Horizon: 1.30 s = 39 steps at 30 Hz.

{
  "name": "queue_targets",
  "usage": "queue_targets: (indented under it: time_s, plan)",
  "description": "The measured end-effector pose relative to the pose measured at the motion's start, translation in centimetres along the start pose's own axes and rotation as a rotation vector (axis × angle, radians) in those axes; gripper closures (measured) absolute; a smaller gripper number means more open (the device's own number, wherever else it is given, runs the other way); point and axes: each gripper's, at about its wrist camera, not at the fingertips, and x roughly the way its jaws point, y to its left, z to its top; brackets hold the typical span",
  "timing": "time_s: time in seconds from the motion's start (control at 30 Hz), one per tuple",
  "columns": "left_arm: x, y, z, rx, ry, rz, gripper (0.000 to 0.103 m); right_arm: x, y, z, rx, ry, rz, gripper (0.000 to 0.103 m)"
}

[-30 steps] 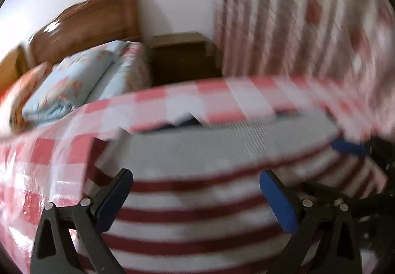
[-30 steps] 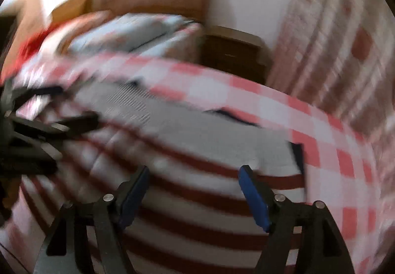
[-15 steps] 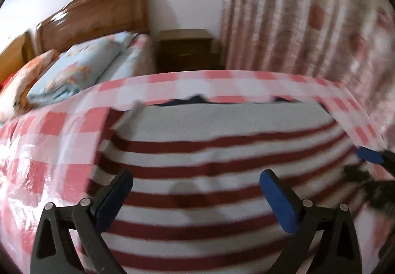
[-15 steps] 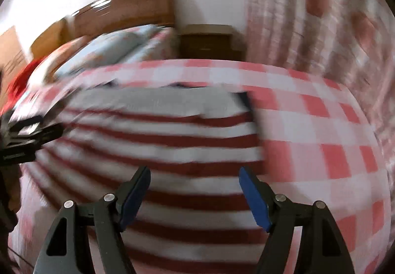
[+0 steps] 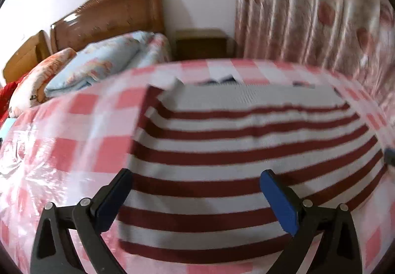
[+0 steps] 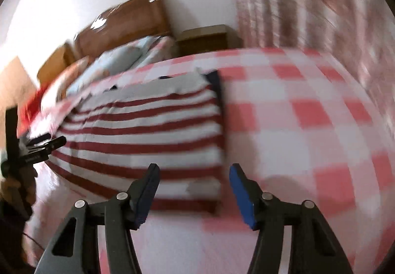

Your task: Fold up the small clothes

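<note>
A: On the red-and-white checked tabletop (image 5: 81, 150), a striped garment (image 5: 246, 155), white with dark red bands and a grey strip at its far edge, lies spread flat, filling most of the left wrist view.

B: And the left tool (image 5: 195, 190)?

A: Jaws wide apart above the stripes, blue pads clear of the cloth, nothing gripped.

B: The right tool (image 6: 193, 186)?

A: Over the garment's (image 6: 148, 133) near right corner. Its jaws have just been closing but remain parted; the corner shows between the fingers, though the pads do not press on it. Motion blur softens the edge.

B: Can each tool see the other?

A: The left tool (image 6: 48, 144) appears at the garment's far left side in the right wrist view.

B: Background?

A: A bed with a wooden headboard (image 5: 111, 14), a pale blue quilt (image 5: 103, 64), a nightstand (image 5: 202, 44) and floral curtains (image 5: 308, 14).
</note>
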Motion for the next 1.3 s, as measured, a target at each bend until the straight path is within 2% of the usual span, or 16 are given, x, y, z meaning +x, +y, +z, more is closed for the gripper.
queue_targets:
  time_s: [0.1,0.23,0.33,0.5,0.6,0.67,0.83,0.97,1.1,1.17,1.3]
  plan:
    - [0.2,1.3,0.7,-0.03,-0.014,0.025,0.0,-1.7,-2.6,-2.4,0.14,0.022,0.015,0.043]
    - [2.0,1.8,1.2,-0.034,0.017,0.037,0.0,-2.2,-2.2,-3.5,0.164,0.003,0.052,0.043]
    - [3.4,1.0,0.7,-0.009,0.048,0.06,0.0,-1.0,-0.8,-3.3,0.176,-0.001,0.139,0.043]
    - [4.2,1.9,0.6,-0.076,0.043,0.015,0.0,0.5,-0.4,-3.1,0.277,-0.007,0.264,0.043]
    - [4.3,1.8,0.6,-0.07,0.046,0.016,0.0,1.0,-1.0,-2.8,0.333,-0.029,0.26,0.056]
    - [4.3,1.8,0.6,-0.07,0.046,0.015,0.0,1.5,-2.1,-2.5,0.421,-0.047,0.286,0.059]
    - [4.3,1.9,0.5,-0.073,0.046,0.013,0.0,3.4,0.1,-1.3,0.376,0.008,0.338,0.059]
    - [4.3,1.8,0.5,-0.074,0.046,0.015,0.0,4.8,3.5,0.2,0.277,0.026,0.275,0.058]
    - [4.4,1.9,0.5,-0.08,0.048,0.01,0.0,6.6,3.5,1.5,0.345,-0.008,0.27,0.061]
    - [4.4,1.9,0.4,-0.083,0.049,0.011,0.0,6.8,3.7,1.5,0.351,-0.009,0.226,0.082]
    - [4.0,1.6,0.0,-0.074,0.047,0.012,0.0,6.0,3.0,0.1,0.358,-0.019,0.249,0.086]
